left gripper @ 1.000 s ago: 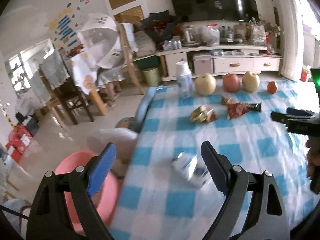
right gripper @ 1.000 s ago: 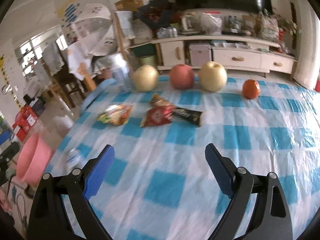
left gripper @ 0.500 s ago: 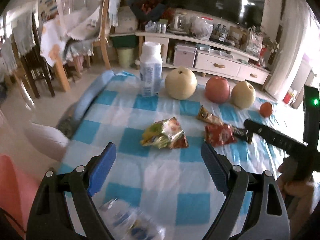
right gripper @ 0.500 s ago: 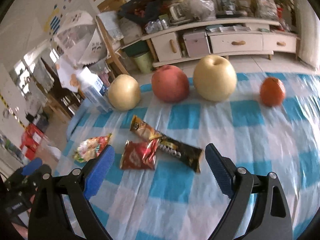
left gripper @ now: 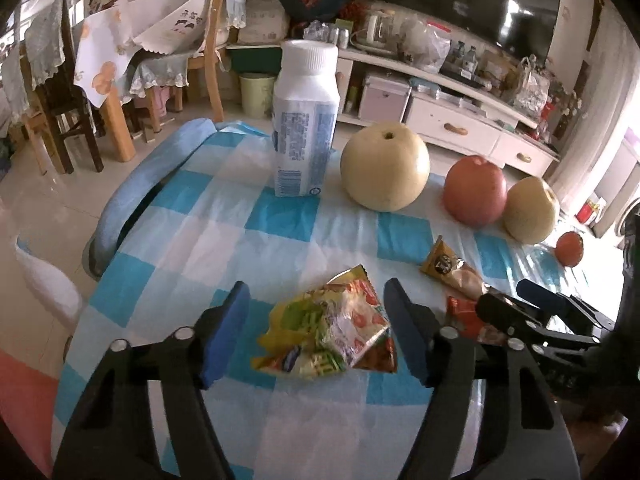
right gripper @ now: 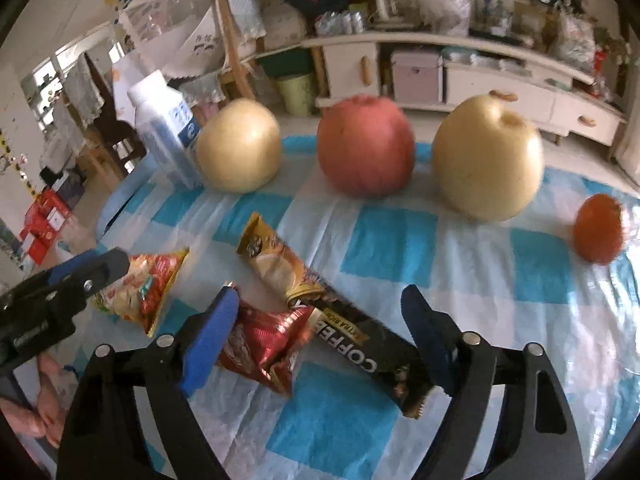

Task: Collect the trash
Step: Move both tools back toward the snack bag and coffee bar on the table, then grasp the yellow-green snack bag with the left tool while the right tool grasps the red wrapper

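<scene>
A yellow, green and red snack wrapper (left gripper: 328, 328) lies on the blue-checked tablecloth (left gripper: 280, 216) between the pads of my left gripper (left gripper: 316, 332). Its jaws are closing, and a gap still shows on the wrapper's left side. My right gripper (right gripper: 320, 332) is also closing, low over a crumpled red wrapper (right gripper: 264, 340) and a black coffee sachet (right gripper: 360, 352), both between its fingers and untouched by the pads. A gold sachet (right gripper: 276, 264) lies just beyond. Each gripper shows in the other's view: right gripper (left gripper: 510, 296), left gripper (right gripper: 100, 262).
A white milk bottle (left gripper: 306, 120) stands at the far left of the table. Beside it in a row are a pear (left gripper: 384, 172), an apple (left gripper: 474, 190), another pear (left gripper: 530, 210) and a small orange (left gripper: 569, 248). A pink basin (left gripper: 20, 392) sits on the floor, left.
Both grippers have come forward and down onto the wrappers, which now lie between their fingers. Both sets of jaws have narrowed, the left more. The crushed white item has left the left view.
</scene>
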Demonstrator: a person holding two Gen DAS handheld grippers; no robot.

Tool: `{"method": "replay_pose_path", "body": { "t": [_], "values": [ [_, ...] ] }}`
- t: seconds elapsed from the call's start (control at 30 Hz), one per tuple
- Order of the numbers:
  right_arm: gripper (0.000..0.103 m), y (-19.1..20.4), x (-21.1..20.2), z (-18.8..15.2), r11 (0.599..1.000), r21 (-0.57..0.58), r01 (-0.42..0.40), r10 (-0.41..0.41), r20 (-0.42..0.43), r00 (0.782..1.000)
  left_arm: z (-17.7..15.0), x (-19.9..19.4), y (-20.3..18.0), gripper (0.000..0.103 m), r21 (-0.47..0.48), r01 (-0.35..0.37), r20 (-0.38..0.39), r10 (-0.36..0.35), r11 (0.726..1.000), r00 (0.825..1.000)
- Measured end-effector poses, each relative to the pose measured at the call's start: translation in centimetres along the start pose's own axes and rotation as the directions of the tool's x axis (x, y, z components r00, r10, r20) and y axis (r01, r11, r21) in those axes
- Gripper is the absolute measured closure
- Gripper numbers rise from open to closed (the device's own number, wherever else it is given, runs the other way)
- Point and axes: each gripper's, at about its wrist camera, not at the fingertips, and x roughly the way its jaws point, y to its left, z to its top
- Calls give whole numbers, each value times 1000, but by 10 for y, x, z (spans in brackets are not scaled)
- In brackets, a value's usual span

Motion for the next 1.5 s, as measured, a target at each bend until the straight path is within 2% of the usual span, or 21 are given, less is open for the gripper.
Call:
{"method": "replay_pose_path", "body": {
  "t": [0.07,0.1,0.17,0.23,0.4,0.67,0.83,1.1,1.3,1.37,1.4,1.47,1.5],
  "values": [
    [29,0,1,-1,999,2,-41,41,-6,999,-1,8,0,47,3,2,-24,-2,1000,1000],
    [36,0,2,-1,997,6,-72,72,-18,997,-2,12,0,51,8,6,-38,-6,1000,999],
    [42,4,1,-2,996,-14,-88,88,-29,996,-5,12,0,53,13,14,-33,-13,1000,999],
    [53,9,0,-4,991,-25,-128,126,-46,991,-8,10,0,55,12,25,-37,-24,1000,999],
    [58,24,-3,-10,983,-62,-170,165,-80,983,-19,2,3,57,14,60,-58,-59,998,997],
    [59,48,-18,-32,973,-123,-195,178,-135,975,-52,-22,-2,57,38,126,-85,-122,991,989],
    [59,51,-34,-55,971,-98,-217,201,-156,967,-80,-45,-3,57,47,156,-95,-151,987,984],
    [59,56,-63,-87,974,-92,-208,189,-185,964,-125,-82,-6,57,81,207,-117,-196,975,973],
    [58,52,-91,-118,980,-64,-188,173,-195,965,-154,-109,-13,56,157,246,-136,-226,956,965],
    [57,48,-102,-128,985,-42,-168,157,-192,969,-163,-119,-15,51,208,267,-142,-241,941,960],
    [54,47,-106,-133,986,-39,-161,151,-188,970,-166,-122,-15,43,224,277,-145,-249,934,958],
    [47,43,-117,-141,990,-26,-141,134,-179,975,-171,-130,-14,31,269,282,-138,-253,921,958],
    [41,43,-119,-143,990,-21,-139,133,-175,976,-173,-134,-15,29,295,285,-139,-255,912,957]
  ]
}}
